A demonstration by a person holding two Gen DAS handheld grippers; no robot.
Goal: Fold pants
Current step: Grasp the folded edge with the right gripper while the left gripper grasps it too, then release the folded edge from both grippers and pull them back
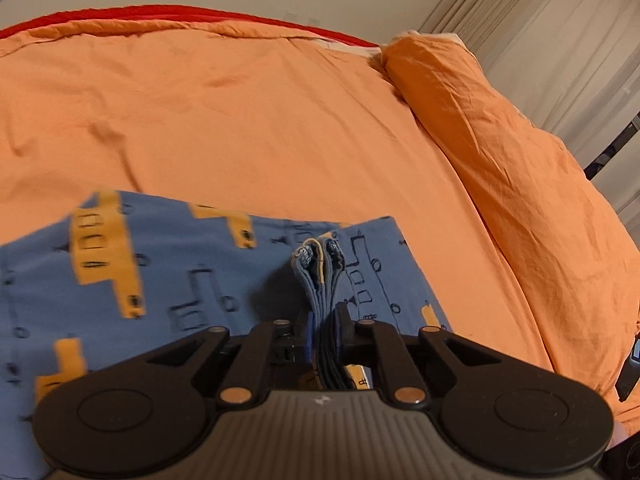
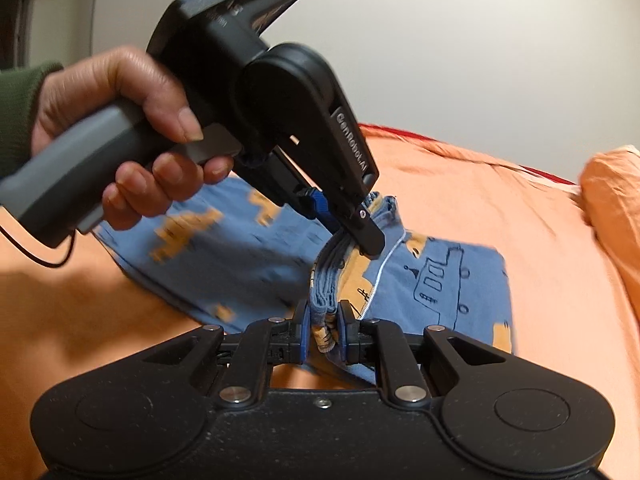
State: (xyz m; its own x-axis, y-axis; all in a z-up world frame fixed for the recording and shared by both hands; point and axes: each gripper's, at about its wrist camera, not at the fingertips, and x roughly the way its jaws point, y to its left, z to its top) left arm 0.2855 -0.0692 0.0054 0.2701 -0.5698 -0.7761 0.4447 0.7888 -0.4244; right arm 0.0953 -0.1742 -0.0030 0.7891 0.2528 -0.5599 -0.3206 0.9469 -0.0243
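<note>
A hand (image 2: 120,136) in a green sleeve (image 2: 18,108) grips the grey handle of the left gripper (image 2: 362,236), which slants down from the upper left in the right wrist view. Its jaws are nearly closed and clamp a bunched stack of cloth edges belonging to the pants (image 2: 440,284). In the left wrist view the same left gripper (image 1: 325,320) shows the folded layers squeezed between its two pads, the bundle sticking up past the fingertips.

The pants are blue with orange vehicle prints and black line drawings. They lie spread on the orange bedsheet (image 1: 240,112), near its front edge, with the gathered edge lifted off the sheet. A thin white thread (image 2: 384,268) runs down across the cloth.

Just below, the right gripper (image 2: 324,330) pinches the same bundle of layers, its jaws almost closed on the cloth.

Further right, an orange pillow (image 1: 500,144) lies along the bed's right edge, well apart from the pants.
</note>
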